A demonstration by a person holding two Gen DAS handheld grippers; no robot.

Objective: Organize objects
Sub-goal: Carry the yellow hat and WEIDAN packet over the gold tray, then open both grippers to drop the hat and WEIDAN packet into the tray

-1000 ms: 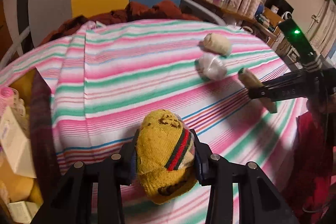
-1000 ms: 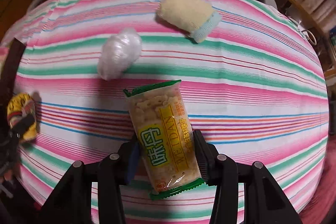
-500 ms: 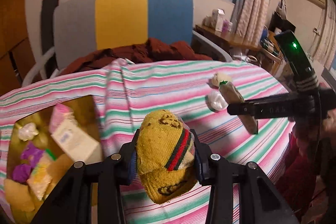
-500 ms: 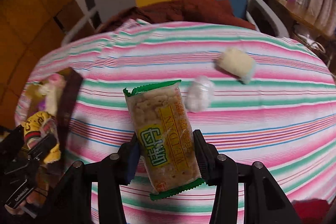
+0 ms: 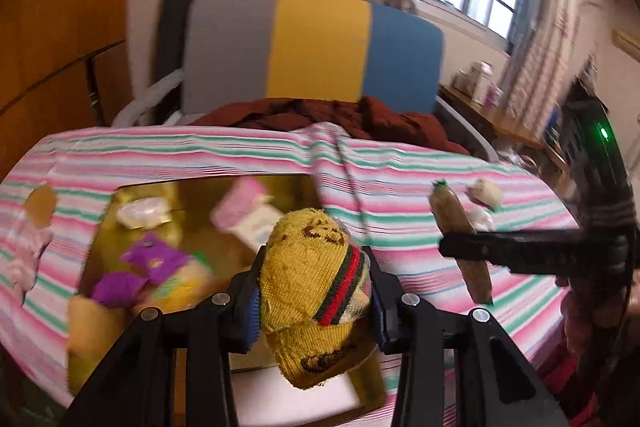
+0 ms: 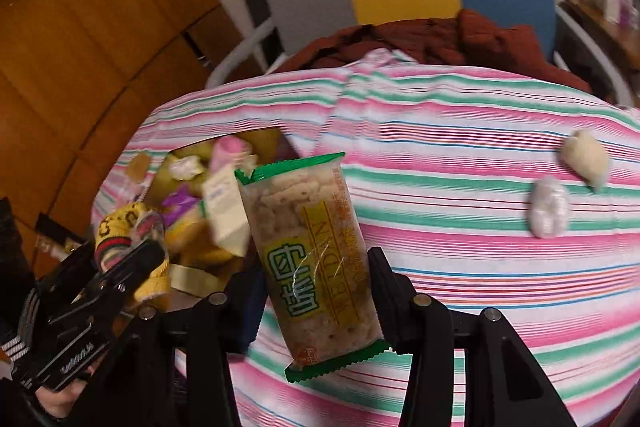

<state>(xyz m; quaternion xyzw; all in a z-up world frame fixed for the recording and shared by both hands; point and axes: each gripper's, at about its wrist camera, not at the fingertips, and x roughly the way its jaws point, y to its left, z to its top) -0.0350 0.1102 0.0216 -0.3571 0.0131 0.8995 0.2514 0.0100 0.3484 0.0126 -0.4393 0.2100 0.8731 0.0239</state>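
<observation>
Both hand-held grippers have swung from the striped surface point(image 6: 460, 131) toward the open box point(image 5: 100, 235). The left hand-held gripper point(image 5: 314, 291) stays clamped on the yellow sock roll point(image 5: 316, 287); the right hand-held gripper point(image 6: 318, 291) still grips the snack packet point(image 6: 312, 259).

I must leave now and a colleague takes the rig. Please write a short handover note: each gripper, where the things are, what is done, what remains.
Left gripper: jaws shut on the yellow rolled sock, in the air at the box.
Right gripper: jaws shut on the snack packet, also in the air.
Done: the box already holds several items.
Left: drop both held things, likely into the box; then the cream roll and the white bundle, both lying on the striped cloth.
</observation>
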